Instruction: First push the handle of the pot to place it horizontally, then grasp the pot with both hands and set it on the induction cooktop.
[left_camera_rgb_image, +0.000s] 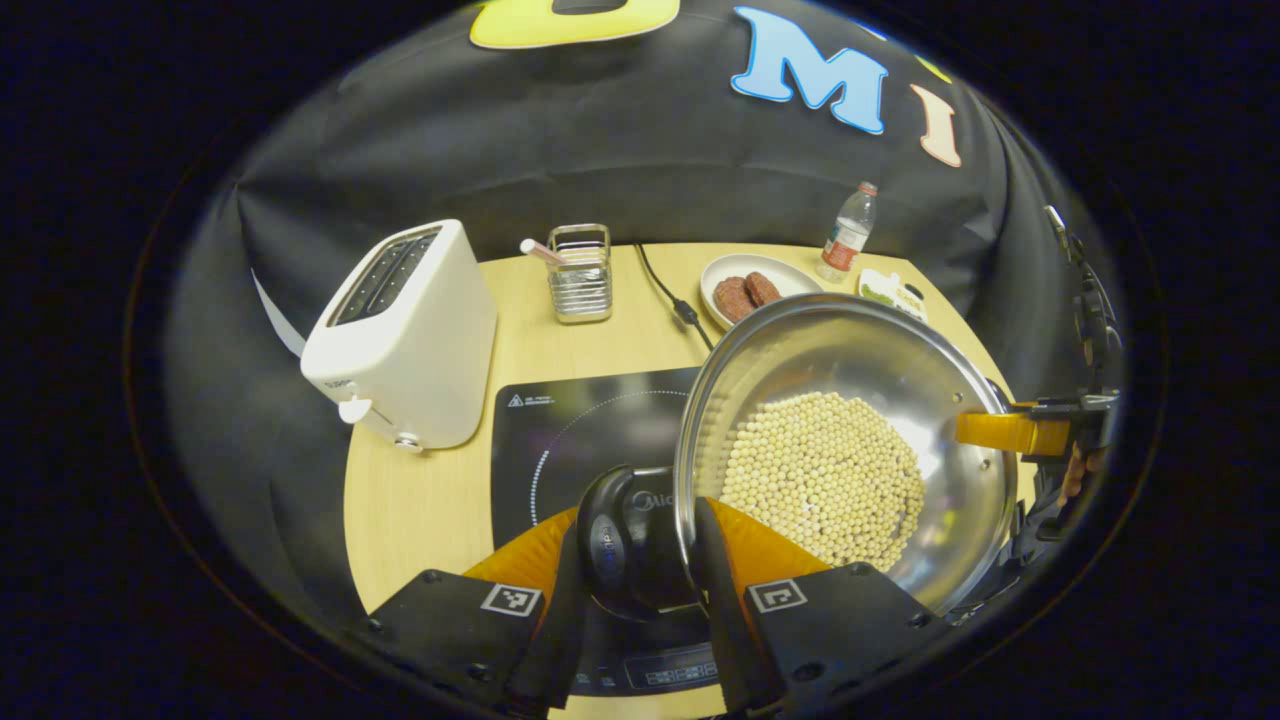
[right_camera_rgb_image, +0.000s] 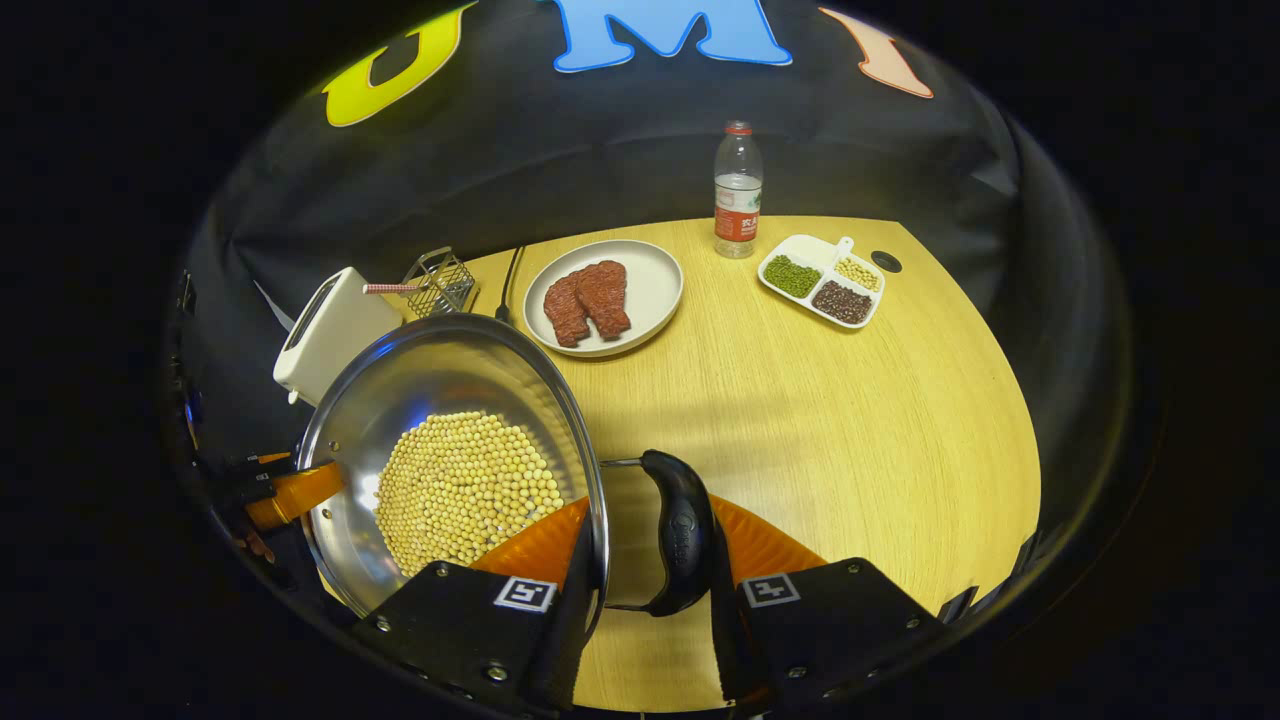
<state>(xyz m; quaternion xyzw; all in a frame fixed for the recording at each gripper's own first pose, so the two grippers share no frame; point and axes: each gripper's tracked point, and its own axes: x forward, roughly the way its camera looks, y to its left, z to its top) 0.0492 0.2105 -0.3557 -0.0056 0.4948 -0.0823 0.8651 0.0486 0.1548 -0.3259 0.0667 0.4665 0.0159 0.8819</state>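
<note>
— Left claw (left_camera_rgb_image: 640, 545) clamped on one black handle (left_camera_rgb_image: 625, 540) of the pot (left_camera_rgb_image: 850, 400), right claw (right_camera_rgb_image: 645, 545) clamped on the other handle (right_camera_rgb_image: 680, 530).
— Pot full of pale beans (right_camera_rgb_image: 460, 490), lifted and tilted above the near edge of the cooktop (left_camera_rgb_image: 575, 430), toaster (left_camera_rgb_image: 405, 335) left on the table (right_camera_rgb_image: 850, 420).
</note>
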